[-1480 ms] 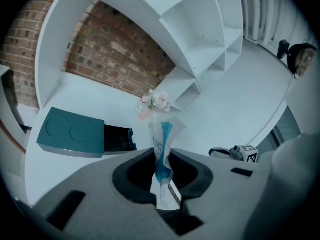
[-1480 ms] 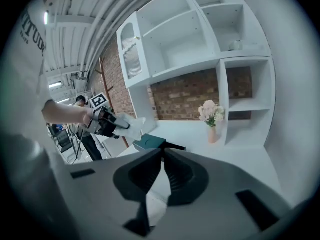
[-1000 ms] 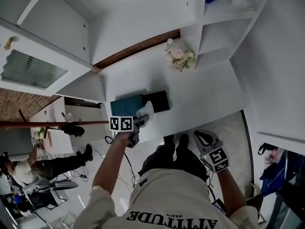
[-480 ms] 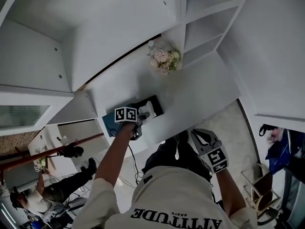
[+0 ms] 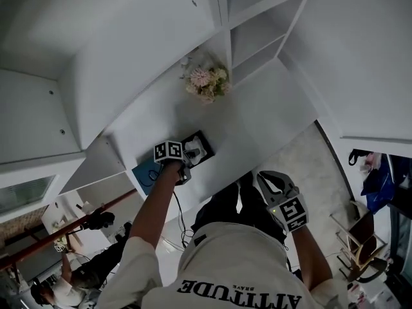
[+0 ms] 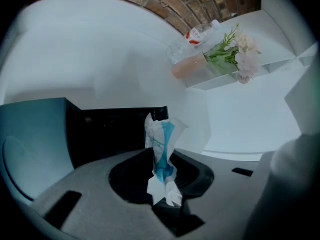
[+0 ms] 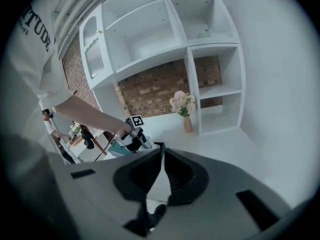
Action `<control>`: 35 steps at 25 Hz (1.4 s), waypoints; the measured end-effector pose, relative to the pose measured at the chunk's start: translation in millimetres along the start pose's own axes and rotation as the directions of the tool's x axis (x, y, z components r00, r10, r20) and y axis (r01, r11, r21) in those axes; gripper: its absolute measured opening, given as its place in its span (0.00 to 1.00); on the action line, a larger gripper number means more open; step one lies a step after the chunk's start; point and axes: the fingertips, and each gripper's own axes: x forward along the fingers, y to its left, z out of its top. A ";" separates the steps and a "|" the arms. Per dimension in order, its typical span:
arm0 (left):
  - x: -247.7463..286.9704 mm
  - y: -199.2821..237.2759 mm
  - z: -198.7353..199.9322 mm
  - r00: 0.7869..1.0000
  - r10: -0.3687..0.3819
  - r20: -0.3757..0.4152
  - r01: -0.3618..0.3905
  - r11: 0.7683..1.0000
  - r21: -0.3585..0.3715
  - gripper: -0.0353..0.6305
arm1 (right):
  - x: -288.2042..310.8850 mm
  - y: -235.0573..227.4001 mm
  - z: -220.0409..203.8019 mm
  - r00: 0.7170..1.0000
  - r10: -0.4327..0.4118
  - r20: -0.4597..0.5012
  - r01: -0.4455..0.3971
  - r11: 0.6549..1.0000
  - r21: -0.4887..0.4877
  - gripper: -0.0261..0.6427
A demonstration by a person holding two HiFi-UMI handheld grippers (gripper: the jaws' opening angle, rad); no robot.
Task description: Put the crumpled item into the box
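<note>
My left gripper [image 6: 162, 176] has its jaws drawn in narrow, pinching the crumpled white-and-blue paper wrapper [image 6: 160, 144], which sticks up right at the near edge of the open black rectangular box [image 6: 110, 129] on the white counter [image 6: 250, 114]. A teal panel [image 6: 30, 144] sits against the box's left side. My right gripper [image 7: 161, 151] hangs off to the right, near me, jaws pressed together on nothing.

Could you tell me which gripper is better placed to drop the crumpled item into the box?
The left gripper: its jaws clamp the crumpled item right at the black box. The right gripper is shut, empty and held off the counter.
</note>
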 end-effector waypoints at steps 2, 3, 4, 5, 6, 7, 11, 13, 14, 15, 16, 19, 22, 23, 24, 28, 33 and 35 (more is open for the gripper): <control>2.8 -0.2 2.6 1.000 -0.007 -0.003 0.007 1.000 -0.001 0.21 | 1.7 -0.6 -0.6 1.000 -0.007 -0.002 0.007 1.000 0.003 0.10; 3.5 -0.2 3.4 1.000 -0.011 -0.004 0.011 1.000 -0.003 0.24 | 2.7 -0.5 -0.4 1.000 -0.009 -0.003 0.009 1.000 0.004 0.10; 3.8 0.3 4.0 1.000 -0.012 -0.003 0.012 1.000 -0.007 0.28 | 4.0 -0.3 -0.4 1.000 -0.010 -0.003 0.010 1.000 0.005 0.10; 3.3 1.5 4.5 1.000 -0.010 -0.001 0.010 1.000 -0.012 0.33 | 5.6 0.4 -0.1 1.000 -0.008 -0.004 0.008 1.000 0.005 0.10; 1.9 3.0 5.2 1.000 -0.006 0.005 0.006 1.000 -0.018 0.37 | 7.4 1.5 0.8 1.000 -0.005 -0.005 0.005 1.000 0.005 0.09; -0.8 4.4 6.0 1.000 -0.002 0.015 0.002 1.000 -0.025 0.40 | 9.1 3.2 2.4 1.000 -0.001 -0.003 0.001 1.000 0.004 0.10; -17.4 2.6 5.4 0.998 -0.018 0.065 0.022 0.998 -0.064 0.46 | 15.1 9.3 9.9 1.000 0.016 0.005 -0.016 1.000 -0.010 0.10; -24.5 0.4 0.8 0.996 -0.037 0.077 0.043 0.996 -0.079 0.48 | 18.1 11.4 12.5 1.000 0.023 0.006 -0.023 1.000 -0.017 0.10; -27.9 -0.1 -1.7 0.996 -0.044 0.082 0.050 0.995 -0.084 0.48 | 19.4 12.5 13.9 1.000 0.027 0.007 -0.027 0.999 -0.021 0.10; -31.6 0.0 -3.8 0.995 -0.047 0.088 0.055 0.995 -0.085 0.48 | 20.7 13.6 15.4 0.999 0.032 0.008 -0.031 0.999 -0.026 0.10; -35.6 0.7 -5.3 0.994 -0.047 0.095 0.055 0.995 -0.082 0.48 | 21.8 14.7 16.9 0.999 0.036 0.010 -0.036 0.999 -0.030 0.10; -48.4 4.7 -9.1 0.992 -0.035 0.117 0.042 0.997 -0.061 0.48 | 23.6 17.9 20.6 0.999 0.048 0.014 -0.047 0.998 -0.046 0.10; -60.7 8.5 -11.3 0.989 -0.034 0.142 0.038 0.999 -0.026 0.48 | 24.1 21.7 23.3 0.998 0.053 0.014 -0.052 0.997 -0.065 0.10; -64.9 9.3 -11.7 0.988 -0.038 0.150 0.039 0.999 -0.008 0.48 | 24.3 23.8 24.3 0.998 0.056 0.014 -0.055 0.996 -0.071 0.10; -69.0 9.5 -12.4 0.987 -0.044 0.158 0.042 0.999 0.012 0.48 | 24.4 26.2 25.5 0.998 0.058 0.014 -0.057 0.995 -0.078 0.10; -86.0 3.1 -13.7 0.976 -0.085 0.203 0.064 0.992 0.106 0.48 | 24.7 33.7 29.6 0.998 0.056 0.014 -0.054 0.993 -0.105 0.10; -107.3 3.9 -14.1 0.954 -0.100 0.281 0.040 0.976 0.212 0.48 | 24.8 45.4 39.4 0.998 0.058 0.027 -0.055 0.993 -0.100 0.10; -116.4 6.5 -15.0 0.944 -0.111 0.311 0.037 0.971 0.237 0.48 | 24.2 49.7 41.8 0.998 0.057 0.028 -0.054 0.993 -0.101 0.09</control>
